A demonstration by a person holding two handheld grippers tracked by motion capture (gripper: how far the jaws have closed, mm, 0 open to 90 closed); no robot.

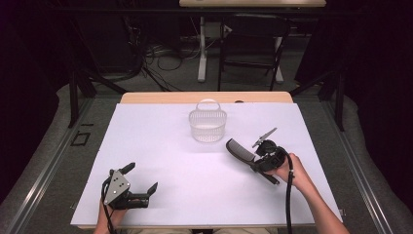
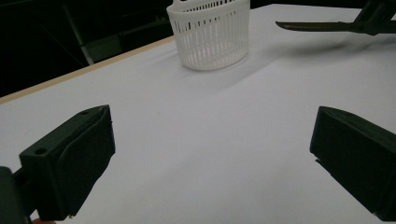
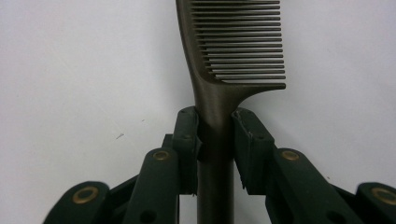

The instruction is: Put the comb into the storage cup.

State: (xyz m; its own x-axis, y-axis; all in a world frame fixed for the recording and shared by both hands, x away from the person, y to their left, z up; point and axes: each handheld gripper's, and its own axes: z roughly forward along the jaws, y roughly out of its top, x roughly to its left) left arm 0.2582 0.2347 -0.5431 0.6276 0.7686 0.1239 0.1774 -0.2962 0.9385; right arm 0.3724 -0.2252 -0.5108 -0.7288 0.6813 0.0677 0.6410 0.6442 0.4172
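My right gripper (image 3: 215,133) pinches the dark plastic comb (image 3: 223,60) by its narrow handle; it could swivel and miss the white slotted plastic basket (image 1: 208,126). My left gripper (image 2: 210,158) stands spread, idle.

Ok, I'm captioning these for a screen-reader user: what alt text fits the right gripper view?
The right gripper is shut on the handle of a dark comb, whose teeth point right at the top of the frame. Behind it lies the plain white table cover.
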